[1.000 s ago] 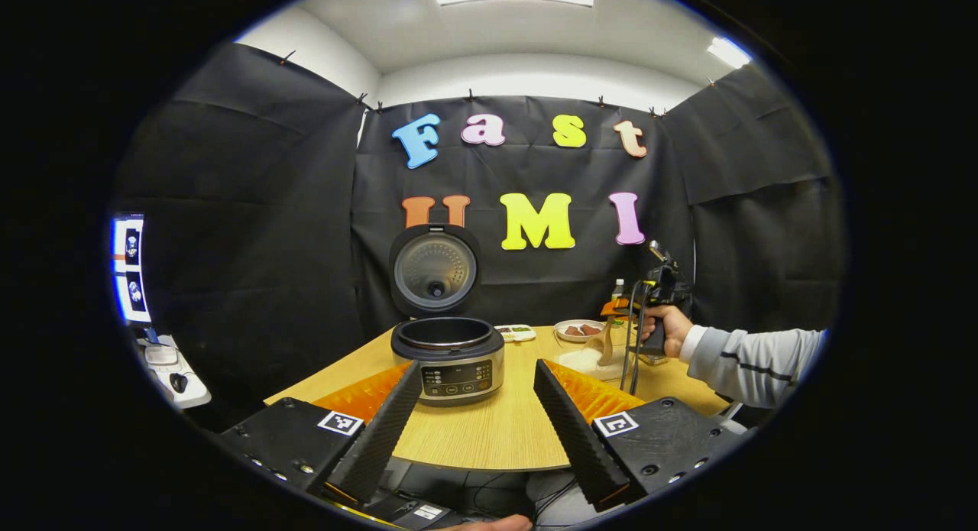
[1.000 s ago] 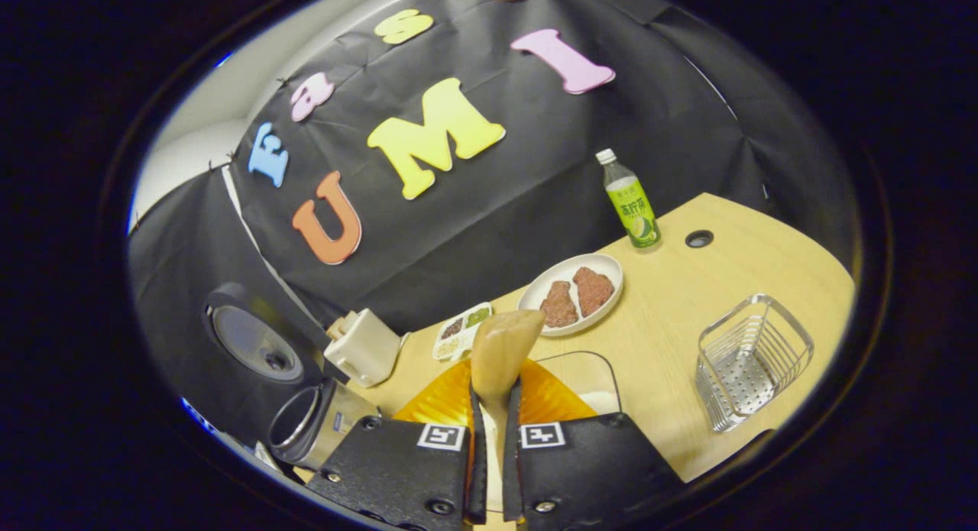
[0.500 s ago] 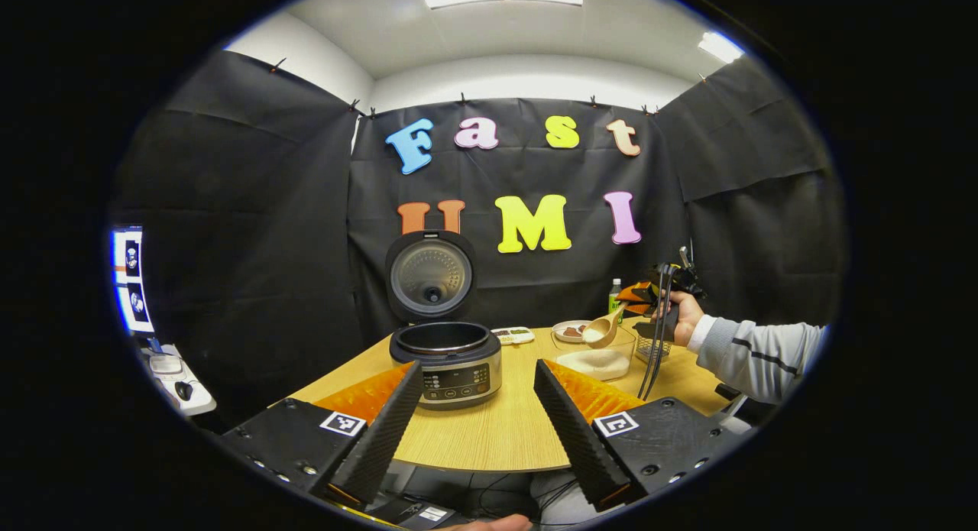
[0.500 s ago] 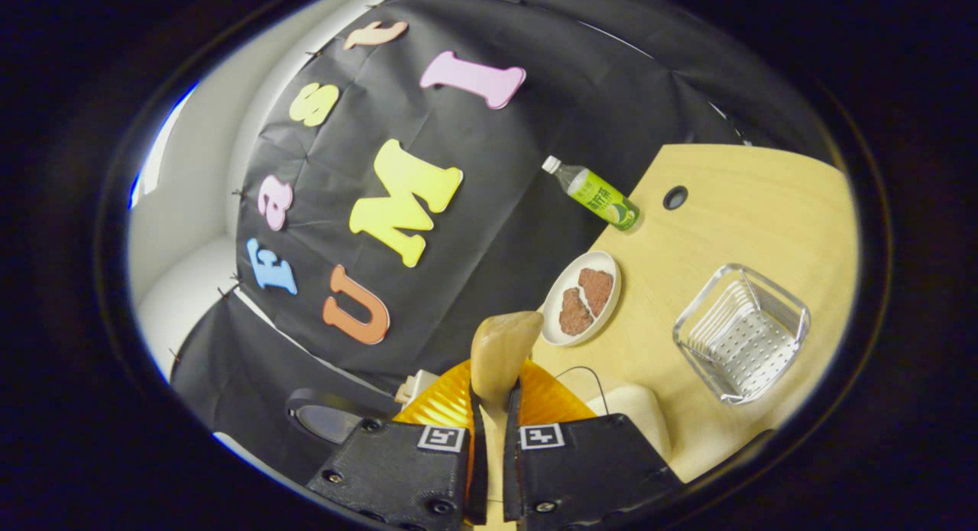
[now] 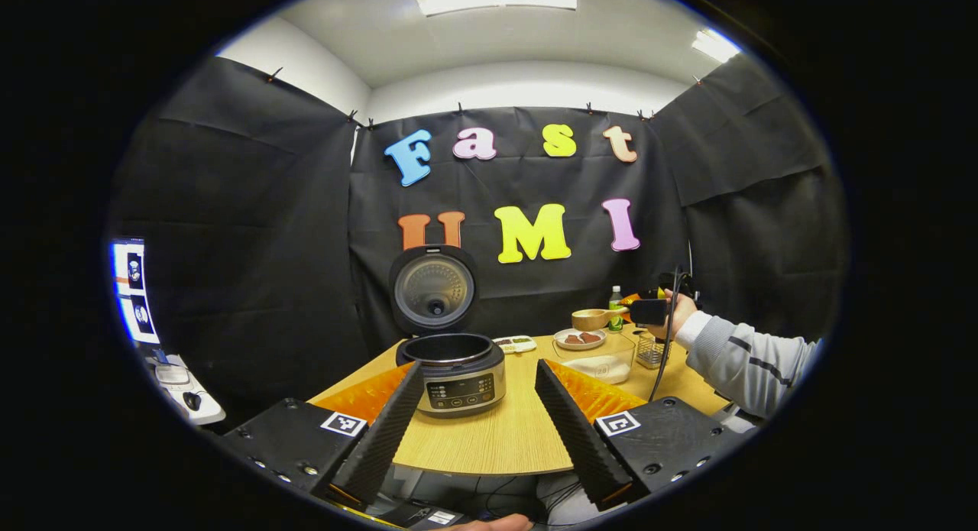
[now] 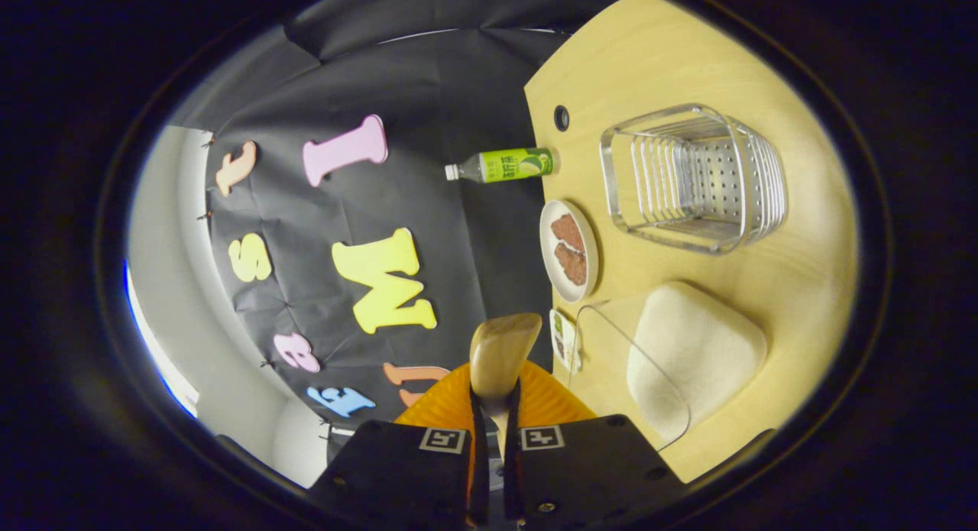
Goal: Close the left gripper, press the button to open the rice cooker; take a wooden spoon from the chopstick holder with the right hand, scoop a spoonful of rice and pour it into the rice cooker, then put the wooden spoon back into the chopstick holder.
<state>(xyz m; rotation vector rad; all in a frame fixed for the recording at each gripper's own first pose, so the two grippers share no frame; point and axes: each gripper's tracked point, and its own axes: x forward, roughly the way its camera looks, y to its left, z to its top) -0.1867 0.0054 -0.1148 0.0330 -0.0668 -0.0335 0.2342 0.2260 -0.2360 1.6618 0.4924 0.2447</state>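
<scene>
Right gripper (image 6: 489, 447) clamps our wooden spoon (image 6: 500, 348); the rice cooker (image 5: 457, 370) sits well apart, so tilting could spill rice early.

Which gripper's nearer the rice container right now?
Right. The right gripper holds the wooden spoon just above the rice container; the left gripper sits back at the table's near edge, fingers open toward the rice cooker.

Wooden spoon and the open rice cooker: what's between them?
In the left gripper view, bare wooden table lies below the gap between wooden spoon and silver rice cooker; a small divided dish sits behind.
</scene>
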